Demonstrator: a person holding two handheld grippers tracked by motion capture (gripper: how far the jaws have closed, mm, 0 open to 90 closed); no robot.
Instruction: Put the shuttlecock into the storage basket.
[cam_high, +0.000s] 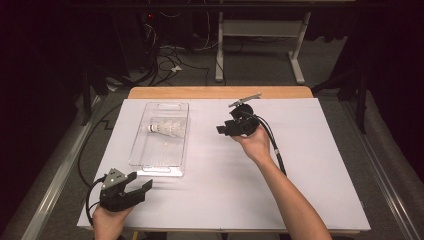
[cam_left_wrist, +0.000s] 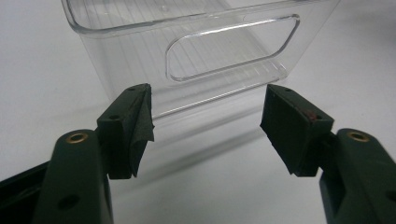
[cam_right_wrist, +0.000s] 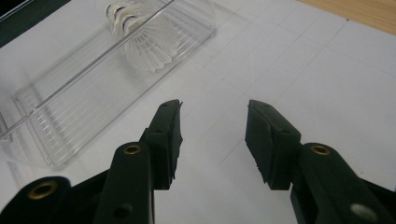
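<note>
Clear bin (cam_left_wrist: 196, 51) far end cut off at top edge, left gripper view

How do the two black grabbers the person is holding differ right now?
The left gripper sits near the table's front edge, just before the clear tray's handle end; the right gripper is held farther back, beside the tray.
The left gripper points at the tray's end wall; the right gripper points toward the shuttlecocks inside.
Shared: both are black, open and empty.
</note>
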